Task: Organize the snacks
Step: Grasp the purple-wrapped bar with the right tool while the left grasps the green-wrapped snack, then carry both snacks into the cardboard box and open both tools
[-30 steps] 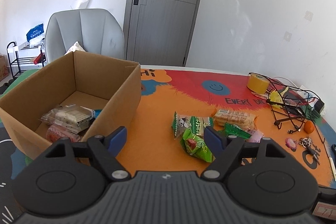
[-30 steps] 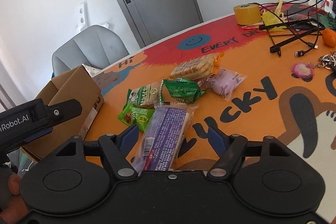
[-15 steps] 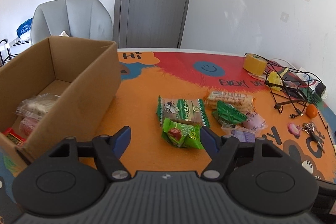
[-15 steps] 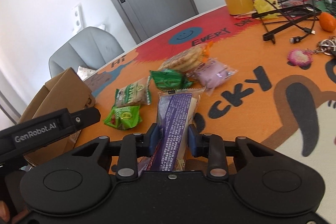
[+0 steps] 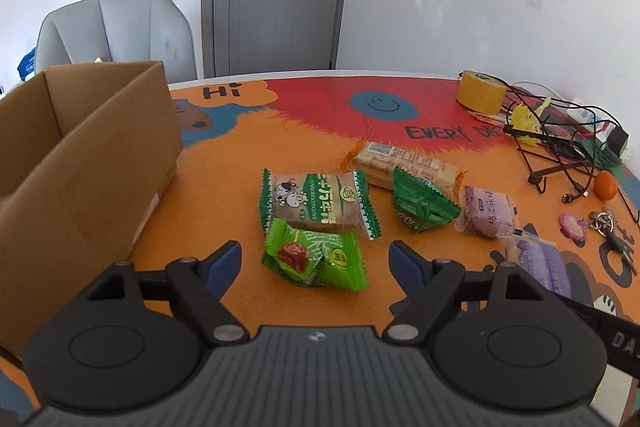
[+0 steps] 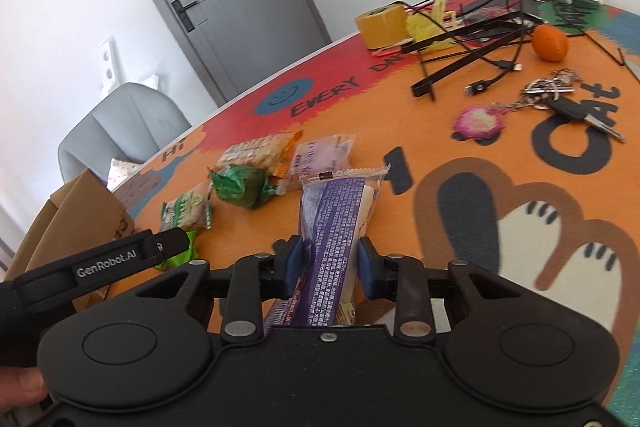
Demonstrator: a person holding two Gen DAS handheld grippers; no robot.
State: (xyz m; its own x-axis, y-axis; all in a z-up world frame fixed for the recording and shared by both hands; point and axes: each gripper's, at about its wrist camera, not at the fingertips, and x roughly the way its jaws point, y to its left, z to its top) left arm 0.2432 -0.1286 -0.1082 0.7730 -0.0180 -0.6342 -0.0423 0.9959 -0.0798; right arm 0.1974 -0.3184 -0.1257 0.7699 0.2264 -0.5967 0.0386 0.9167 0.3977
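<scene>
While your right gripper (image 6: 329,259) pinches the purple snack bar (image 6: 335,227), left gripper (image 5: 315,259) wide over the green packet (image 5: 316,259), cardboard box (image 5: 80,163) edge at nine o'clock.

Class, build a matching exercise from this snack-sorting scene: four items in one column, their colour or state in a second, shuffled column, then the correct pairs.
Items
1. left gripper
2. right gripper
3. tape roll
4. cardboard box

States
A. yellow, by the cables
B. shut on the purple snack pack
C. open above the green snack packet
D. brown, standing at the table's left

Pairs: 1-C, 2-B, 3-A, 4-D
</scene>
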